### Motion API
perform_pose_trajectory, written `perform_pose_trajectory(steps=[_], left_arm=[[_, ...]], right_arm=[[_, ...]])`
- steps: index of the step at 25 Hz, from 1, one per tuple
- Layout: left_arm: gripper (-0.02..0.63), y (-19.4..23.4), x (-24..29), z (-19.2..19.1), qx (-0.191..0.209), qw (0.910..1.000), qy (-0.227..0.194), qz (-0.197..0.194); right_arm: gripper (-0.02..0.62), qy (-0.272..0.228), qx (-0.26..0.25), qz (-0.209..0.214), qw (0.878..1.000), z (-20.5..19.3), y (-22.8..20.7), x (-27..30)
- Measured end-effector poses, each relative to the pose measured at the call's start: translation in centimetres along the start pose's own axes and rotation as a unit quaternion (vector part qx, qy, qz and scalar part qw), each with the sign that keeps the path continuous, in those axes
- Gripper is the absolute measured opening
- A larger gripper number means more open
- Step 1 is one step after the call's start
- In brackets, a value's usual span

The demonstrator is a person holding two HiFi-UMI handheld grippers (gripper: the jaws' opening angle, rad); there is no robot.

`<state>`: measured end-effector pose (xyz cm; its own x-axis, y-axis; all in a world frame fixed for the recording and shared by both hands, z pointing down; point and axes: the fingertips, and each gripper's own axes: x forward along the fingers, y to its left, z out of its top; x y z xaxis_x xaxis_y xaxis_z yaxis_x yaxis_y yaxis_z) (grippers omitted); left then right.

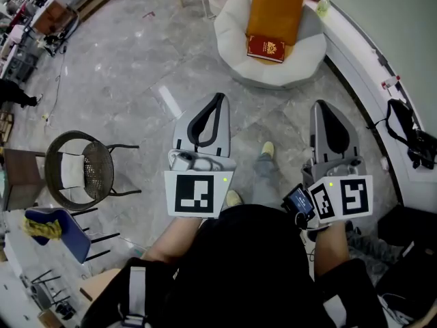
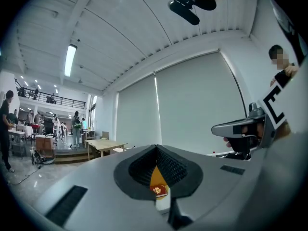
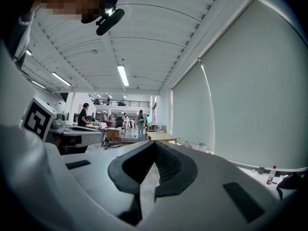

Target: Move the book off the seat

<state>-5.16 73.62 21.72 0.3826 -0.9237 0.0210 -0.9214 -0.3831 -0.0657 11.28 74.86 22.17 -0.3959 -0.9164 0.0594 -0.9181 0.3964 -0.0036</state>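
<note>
Your book (image 1: 265,48) lies on the seat (image 1: 235,46), against its cushion (image 1: 275,9). Left gripper (image 1: 220,96) and right gripper (image 1: 321,103) are closed and empty, well short of the seat, probably because you're just walking up.

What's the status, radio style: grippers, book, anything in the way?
Left gripper, right gripper shut, empty. Book on seat, by cushion, well ahead, untouched. Nothing seen in the way.
</note>
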Motion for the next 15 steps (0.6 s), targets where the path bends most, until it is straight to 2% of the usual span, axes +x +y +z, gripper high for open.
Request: perform_pose_trajectory(steps=[6, 15], left_arm=[[0.012, -0.3, 6.9, -0.3, 0.008, 0.9999, 0.004, -0.006], [0.012, -1.3, 15.9, -0.6, 0.007, 0.9997, 0.020, -0.011]], right_arm=[[0.014, -0.008, 0.004, 0.000, 1.000, 0.3, -5.1, 4.7], [0.014, 0.012, 0.013, 0.000, 1.000, -0.6, -11.9, 10.2]])
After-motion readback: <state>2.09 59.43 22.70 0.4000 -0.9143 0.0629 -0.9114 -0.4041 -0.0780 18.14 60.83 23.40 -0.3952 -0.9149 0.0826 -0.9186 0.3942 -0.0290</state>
